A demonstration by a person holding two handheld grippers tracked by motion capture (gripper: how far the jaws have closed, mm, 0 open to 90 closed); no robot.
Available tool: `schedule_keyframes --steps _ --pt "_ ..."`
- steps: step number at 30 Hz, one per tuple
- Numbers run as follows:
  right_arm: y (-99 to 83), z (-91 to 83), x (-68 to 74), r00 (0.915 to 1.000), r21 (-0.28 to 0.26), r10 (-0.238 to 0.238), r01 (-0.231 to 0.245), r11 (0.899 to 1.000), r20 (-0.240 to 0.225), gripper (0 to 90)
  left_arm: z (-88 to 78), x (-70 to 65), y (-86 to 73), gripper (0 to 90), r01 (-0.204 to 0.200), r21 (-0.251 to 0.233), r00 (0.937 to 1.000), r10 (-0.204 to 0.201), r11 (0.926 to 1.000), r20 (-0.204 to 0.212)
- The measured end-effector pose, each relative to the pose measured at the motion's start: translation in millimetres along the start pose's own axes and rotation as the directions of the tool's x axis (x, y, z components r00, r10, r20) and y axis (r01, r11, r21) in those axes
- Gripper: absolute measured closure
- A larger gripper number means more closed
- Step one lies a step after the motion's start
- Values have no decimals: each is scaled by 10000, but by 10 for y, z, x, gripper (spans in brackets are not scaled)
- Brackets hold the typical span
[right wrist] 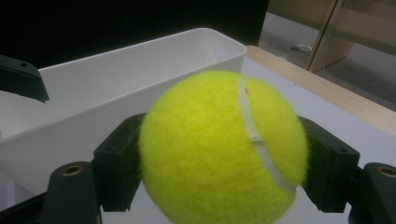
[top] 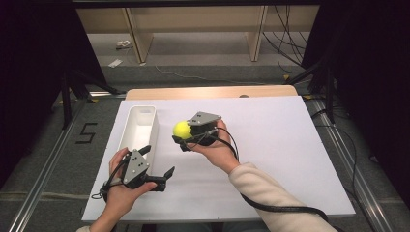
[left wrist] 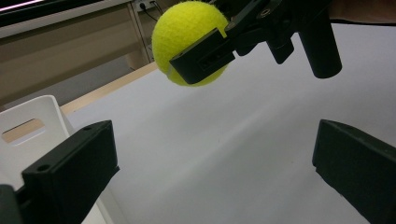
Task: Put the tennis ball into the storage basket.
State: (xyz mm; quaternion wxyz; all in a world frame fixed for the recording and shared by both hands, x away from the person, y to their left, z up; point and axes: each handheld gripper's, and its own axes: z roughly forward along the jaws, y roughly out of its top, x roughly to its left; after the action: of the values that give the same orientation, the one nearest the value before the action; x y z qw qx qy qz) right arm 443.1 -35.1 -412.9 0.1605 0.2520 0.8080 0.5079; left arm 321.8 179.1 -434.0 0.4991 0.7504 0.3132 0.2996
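Firmly between right jaws: tennis ball (right wrist: 222, 149)

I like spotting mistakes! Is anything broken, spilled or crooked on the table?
Nothing stands out. The tennis ball sits whole and squarely clamped in the right gripper, the white bin stands upright, and the left gripper waits open beside it.

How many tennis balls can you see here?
1. The tennis ball is clamped in the right gripper, held above the white sheet just right of the white bin. The bin's floor is only partly visible, so another could be hidden inside.
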Motion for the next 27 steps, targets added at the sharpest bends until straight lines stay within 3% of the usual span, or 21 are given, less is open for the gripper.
schedule_keyframes --steps 27 --pt "46 86 98 9997 -119 -8 5 9999 -227 263 1 -6 1 0 -11 6 10000 11 10000 2"
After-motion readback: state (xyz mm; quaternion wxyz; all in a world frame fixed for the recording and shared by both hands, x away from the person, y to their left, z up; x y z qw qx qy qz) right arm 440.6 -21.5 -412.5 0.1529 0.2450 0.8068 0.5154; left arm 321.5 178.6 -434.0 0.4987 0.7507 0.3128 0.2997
